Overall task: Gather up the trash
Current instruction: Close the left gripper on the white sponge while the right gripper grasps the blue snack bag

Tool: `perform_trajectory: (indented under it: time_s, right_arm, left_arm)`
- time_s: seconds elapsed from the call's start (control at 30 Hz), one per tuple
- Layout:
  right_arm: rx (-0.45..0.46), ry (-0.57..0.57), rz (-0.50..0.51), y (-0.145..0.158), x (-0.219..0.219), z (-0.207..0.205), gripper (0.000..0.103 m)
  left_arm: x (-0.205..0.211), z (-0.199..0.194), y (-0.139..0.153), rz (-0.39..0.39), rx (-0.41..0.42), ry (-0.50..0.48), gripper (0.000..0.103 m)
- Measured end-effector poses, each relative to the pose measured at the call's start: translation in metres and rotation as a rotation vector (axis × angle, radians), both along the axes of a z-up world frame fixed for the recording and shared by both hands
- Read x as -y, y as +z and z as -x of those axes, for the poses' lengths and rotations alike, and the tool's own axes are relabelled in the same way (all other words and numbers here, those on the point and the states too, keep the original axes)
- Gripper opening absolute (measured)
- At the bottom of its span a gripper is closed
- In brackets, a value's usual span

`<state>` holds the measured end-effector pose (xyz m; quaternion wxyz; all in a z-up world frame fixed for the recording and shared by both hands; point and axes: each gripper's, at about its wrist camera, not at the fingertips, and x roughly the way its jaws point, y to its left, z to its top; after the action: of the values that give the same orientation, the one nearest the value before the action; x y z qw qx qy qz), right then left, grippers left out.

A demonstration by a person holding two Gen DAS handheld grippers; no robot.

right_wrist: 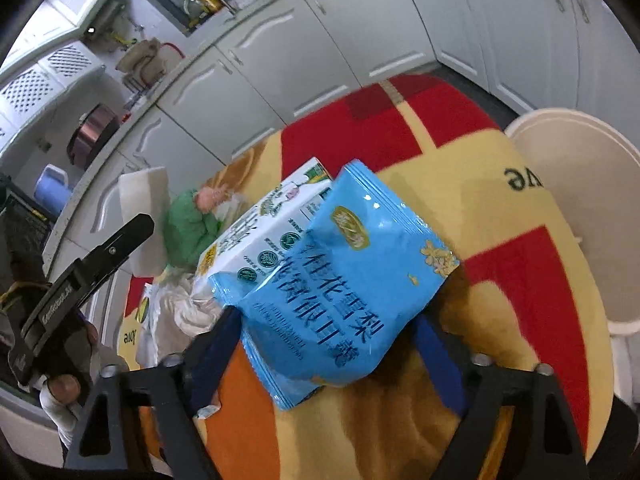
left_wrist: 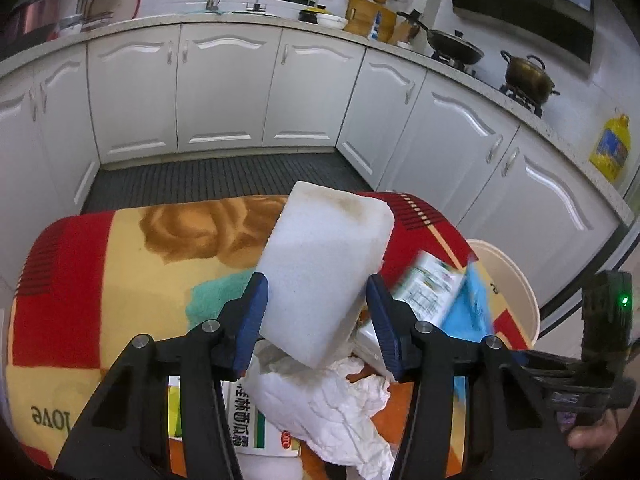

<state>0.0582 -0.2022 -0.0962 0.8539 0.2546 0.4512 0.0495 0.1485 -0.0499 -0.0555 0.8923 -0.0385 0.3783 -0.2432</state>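
Left gripper [left_wrist: 316, 308]: blue-padded fingers clenched on a white rectangular foam block [left_wrist: 320, 272], stained brown along its top edge, held tilted above the table. Below it, crumpled white tissue paper [left_wrist: 320, 408] and a white-and-green printed carton [left_wrist: 260, 420] lying on a red, yellow and orange patterned blanket [left_wrist: 112, 272] covering the table.

Right gripper [right_wrist: 320, 344]: clamped on a shiny light-blue snack packet with dark blue lettering [right_wrist: 340, 276], lifted over the blanket [right_wrist: 500, 216]; a white printed box [right_wrist: 272, 232] sits just behind the packet (touching or merely overlapping, cannot tell). Crumpled green bag [right_wrist: 192, 228] further back, near the foam block [right_wrist: 144, 200].

Round cream plastic bin [right_wrist: 580, 216] standing just beside the table edge, right of the packet; also seen from the left wrist [left_wrist: 516, 284].

White kitchen cabinets [left_wrist: 224, 88] behind, under a countertop.
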Motion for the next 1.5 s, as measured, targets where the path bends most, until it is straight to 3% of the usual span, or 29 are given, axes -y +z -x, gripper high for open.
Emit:
perform_trajectory:
  time_s: [0.07,0.1,0.13,0.43,0.47,0.5,0.53,0.6,0.63,0.7,0.73,0.77,0.87,1.03,1.3,1.37,1.4,1.43,1.5]
  right_arm:
    - [0.009,0.018,0.002,0.001,0.001,0.003,0.035]
    - [0.017,0.033,0.009,0.002,0.001,0.005,0.023]
    - [0.021,0.043,0.017,0.003,0.0,0.006,0.019]
    - [0.064,0.087,0.027,0.023,0.001,0.019,0.015]
    - [0.059,0.089,0.02,0.025,0.003,0.018,0.017]
    - [0.055,0.091,0.029,0.029,0.004,0.016,0.026]
    - [0.057,0.096,0.044,0.03,0.004,0.018,0.05]
    - [0.084,0.114,0.111,0.038,0.0,0.019,0.069]
    - [0.098,0.134,0.154,0.042,-0.002,0.019,0.07]
    - [0.106,0.197,0.217,0.049,-0.007,0.015,0.072]
    - [0.103,0.22,0.238,0.05,-0.009,0.012,0.078]
    - [0.096,0.248,0.284,0.051,-0.011,0.007,0.081]
    - [0.098,0.277,0.383,0.048,-0.005,-0.004,0.085]
    - [0.112,0.335,0.428,0.039,0.007,-0.023,0.085]
    - [0.063,0.578,0.581,0.007,-0.017,-0.046,0.088]
    - [0.074,0.569,0.615,0.001,-0.019,-0.047,0.087]
    - [0.078,0.564,0.595,0.0,-0.018,-0.046,0.081]
    - [0.084,0.562,0.58,0.001,-0.016,-0.044,0.065]
    - [0.108,0.544,0.554,0.004,-0.013,-0.038,0.044]
  left_arm:
    - [-0.005,0.004,0.003,0.021,-0.002,-0.003,0.04]
    - [-0.007,0.005,0.004,0.02,0.001,-0.001,0.037]
    - [-0.008,0.008,0.005,0.021,0.003,0.0,0.035]
    - [-0.026,0.026,0.019,0.046,0.005,0.004,0.024]
    - [-0.03,0.027,0.02,0.05,0.002,0.008,0.024]
    - [-0.032,0.027,0.02,0.051,0.001,0.013,0.024]
    - [-0.034,0.027,0.021,0.053,-0.001,0.014,0.023]
    - [-0.04,0.028,0.023,0.073,-0.011,0.019,0.025]
    - [-0.042,0.028,0.023,0.08,-0.015,0.021,0.028]
    - [-0.045,0.028,0.025,0.089,-0.013,0.03,0.055]
    - [-0.045,0.029,0.027,0.098,-0.002,0.031,0.073]
    - [-0.046,0.029,0.028,0.104,0.007,0.032,0.077]
    - [-0.042,0.025,0.028,0.078,0.018,0.046,0.078]
    - [-0.021,0.01,0.015,-0.007,-0.024,0.017,0.078]
    - [0.007,-0.021,-0.01,-0.051,-0.114,0.045,0.078]
    - [0.013,-0.025,-0.016,-0.066,-0.136,0.048,0.076]
    - [0.012,-0.025,-0.018,-0.059,-0.148,0.05,0.071]
    - [0.012,-0.025,-0.019,-0.05,-0.155,0.054,0.056]
    - [0.009,-0.022,-0.019,-0.041,-0.149,0.064,0.056]
